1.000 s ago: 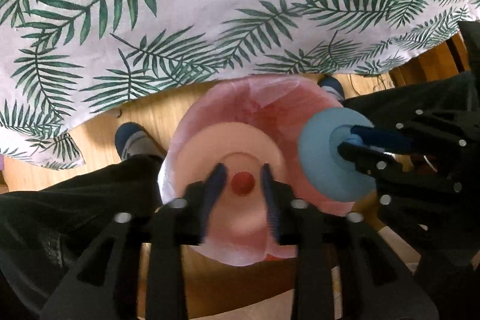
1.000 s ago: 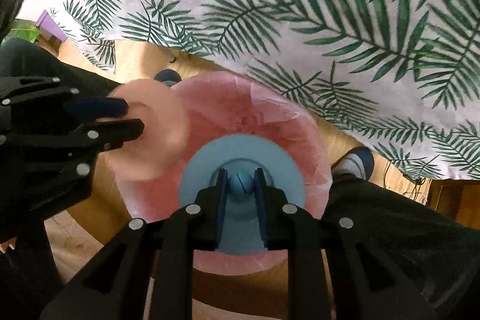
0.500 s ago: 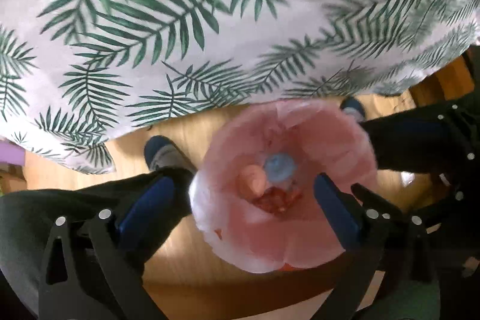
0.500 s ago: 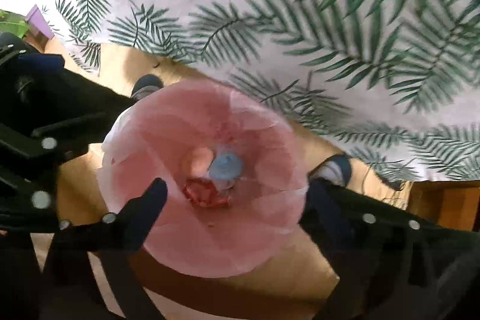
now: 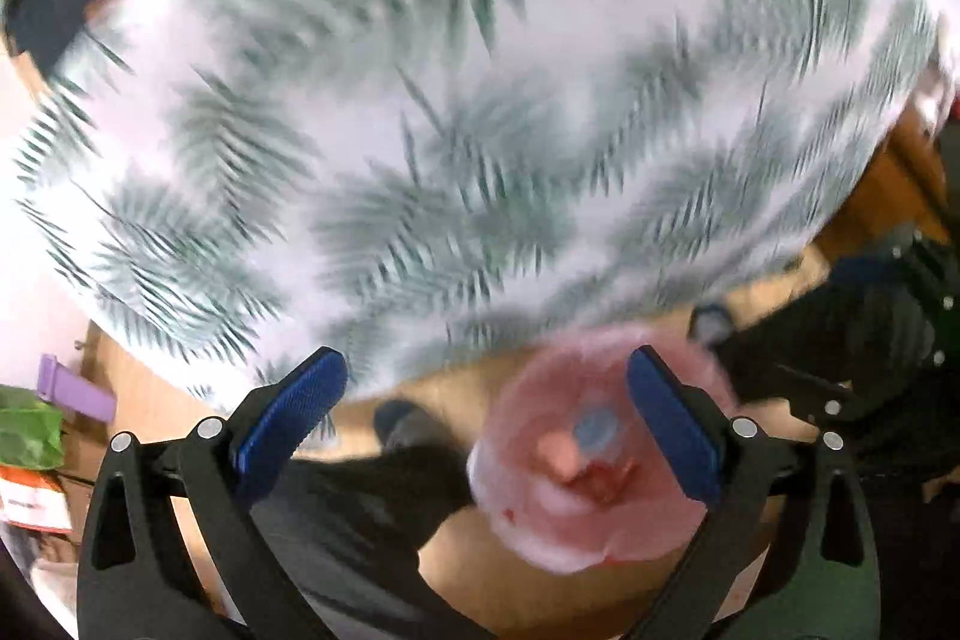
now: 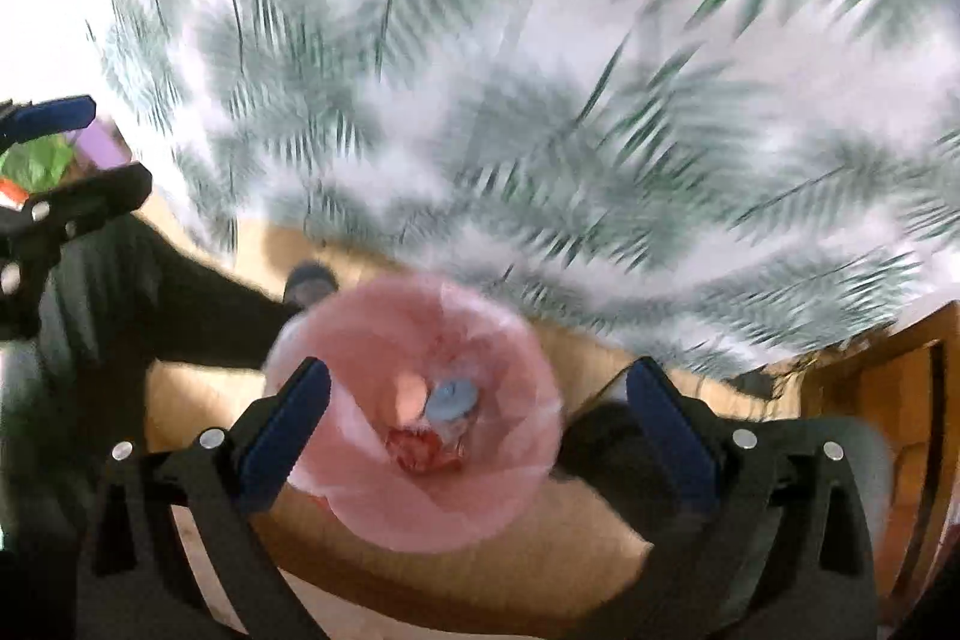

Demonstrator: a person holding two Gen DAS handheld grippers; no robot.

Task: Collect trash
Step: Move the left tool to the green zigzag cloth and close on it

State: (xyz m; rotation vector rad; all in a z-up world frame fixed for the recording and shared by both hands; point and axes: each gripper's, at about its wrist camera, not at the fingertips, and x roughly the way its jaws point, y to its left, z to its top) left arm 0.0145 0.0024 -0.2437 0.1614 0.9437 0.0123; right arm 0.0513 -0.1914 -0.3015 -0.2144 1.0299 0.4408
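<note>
A pink bag-lined bin (image 5: 606, 520) stands on the wooden floor below the table edge; it also shows in the right wrist view (image 6: 420, 496). Inside lie a peach disc (image 5: 555, 457), a blue disc (image 5: 594, 427) and red scraps (image 5: 606, 481); the right wrist view shows the peach disc (image 6: 411, 394), blue disc (image 6: 450, 397) and red scraps (image 6: 423, 451). My left gripper (image 5: 486, 424) is open and empty, high above the bin. My right gripper (image 6: 477, 427) is open and empty above it. Both views are motion-blurred.
A table with a white palm-leaf cloth (image 5: 450, 100) fills the upper part of both views. The person's dark trouser legs (image 5: 360, 514) and shoes flank the bin. A purple item (image 5: 75, 394) and green packaging (image 5: 27, 436) lie at the left.
Both grippers opened and dropped the peach and blue discs into the bin, then rose away from it. The bin now looks smaller and lower in both views.
</note>
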